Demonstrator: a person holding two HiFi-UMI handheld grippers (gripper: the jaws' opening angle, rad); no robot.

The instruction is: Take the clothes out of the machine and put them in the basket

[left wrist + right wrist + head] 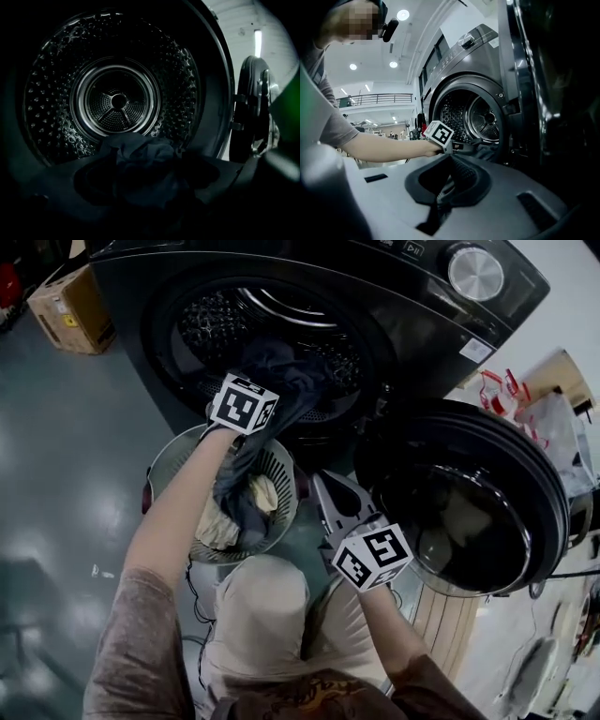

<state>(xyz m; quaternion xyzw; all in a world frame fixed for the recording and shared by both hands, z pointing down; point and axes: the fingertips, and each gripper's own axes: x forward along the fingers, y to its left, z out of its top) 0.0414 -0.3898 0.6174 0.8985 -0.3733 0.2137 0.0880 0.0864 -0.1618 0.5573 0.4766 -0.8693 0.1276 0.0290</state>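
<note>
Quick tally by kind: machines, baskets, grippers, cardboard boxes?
Machine: 1
Basket: 1
Grippers: 2, the left gripper and the right gripper
Cardboard box: 1
Total: 5

Drum point(51, 103) mouth wide open; dark garment point(140, 157) heaped at lip (door point(469, 512) swung rt).
</note>
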